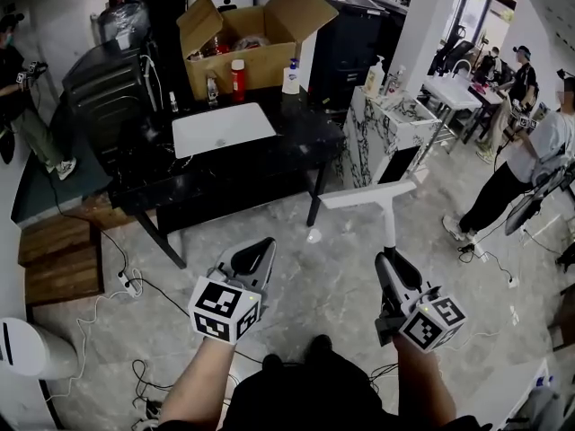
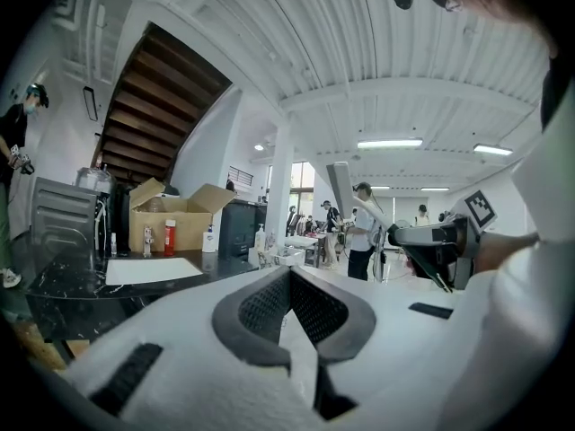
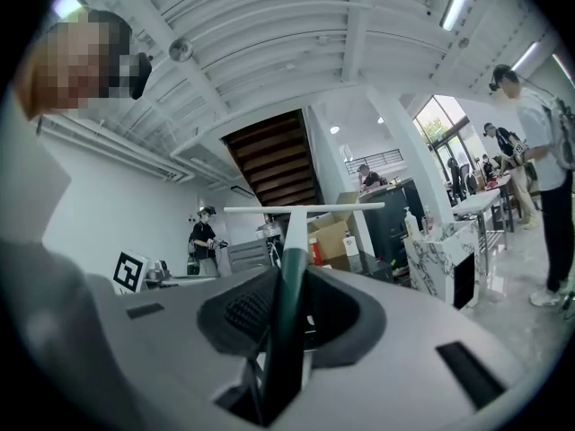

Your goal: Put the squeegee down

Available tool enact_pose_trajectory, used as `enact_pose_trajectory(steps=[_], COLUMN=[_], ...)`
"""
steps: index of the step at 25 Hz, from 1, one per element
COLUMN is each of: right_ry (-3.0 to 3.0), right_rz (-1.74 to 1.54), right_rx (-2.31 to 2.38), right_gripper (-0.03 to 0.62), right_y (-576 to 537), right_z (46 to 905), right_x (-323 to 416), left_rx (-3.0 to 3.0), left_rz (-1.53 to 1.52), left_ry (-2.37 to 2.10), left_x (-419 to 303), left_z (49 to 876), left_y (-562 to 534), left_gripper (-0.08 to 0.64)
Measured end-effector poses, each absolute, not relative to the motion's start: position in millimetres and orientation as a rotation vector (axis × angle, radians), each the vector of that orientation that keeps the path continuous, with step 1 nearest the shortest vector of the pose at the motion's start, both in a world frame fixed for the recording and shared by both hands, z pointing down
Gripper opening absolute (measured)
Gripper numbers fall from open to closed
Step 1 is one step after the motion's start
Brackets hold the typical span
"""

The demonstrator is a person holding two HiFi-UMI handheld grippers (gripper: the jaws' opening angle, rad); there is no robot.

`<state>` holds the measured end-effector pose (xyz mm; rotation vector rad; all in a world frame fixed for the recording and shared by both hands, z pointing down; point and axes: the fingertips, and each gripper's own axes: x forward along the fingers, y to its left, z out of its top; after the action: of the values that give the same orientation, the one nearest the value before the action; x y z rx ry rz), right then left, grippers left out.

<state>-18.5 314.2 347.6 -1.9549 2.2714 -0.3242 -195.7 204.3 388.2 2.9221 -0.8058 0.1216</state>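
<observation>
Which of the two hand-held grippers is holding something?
The right hand-held gripper, shut on the squeegee by its handle; the left hand-held gripper is shut on nothing.

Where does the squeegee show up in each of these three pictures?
Head view: the squeegee is right of centre, its handle in the right gripper and its blade at the far end.
Left gripper view: right of centre, blade uppermost.
Right gripper view: dead centre, handle between the jaws, blade across the top.
Shared landmark: the open cardboard box.
</observation>
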Motion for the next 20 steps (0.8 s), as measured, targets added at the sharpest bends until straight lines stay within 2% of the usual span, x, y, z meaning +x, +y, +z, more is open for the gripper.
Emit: enact_pose_trajectory(steps=[10,20], right_ry=[2.279,2.322], right_rz=[-0.366,-0.421], right_rx=[-1.915,-1.803], right_gripper=[0.100,0.100], right_y=[277,196], right_z=[358,366], right_x=[1,53], left_rx=[2.941,2.946], left_rz=[0.190,0.275], left_ry=[-0.801,-0.854], left_x=[-174,-117], left_z=[397,399], left_y=[176,111], left_gripper=[0.009,0.010])
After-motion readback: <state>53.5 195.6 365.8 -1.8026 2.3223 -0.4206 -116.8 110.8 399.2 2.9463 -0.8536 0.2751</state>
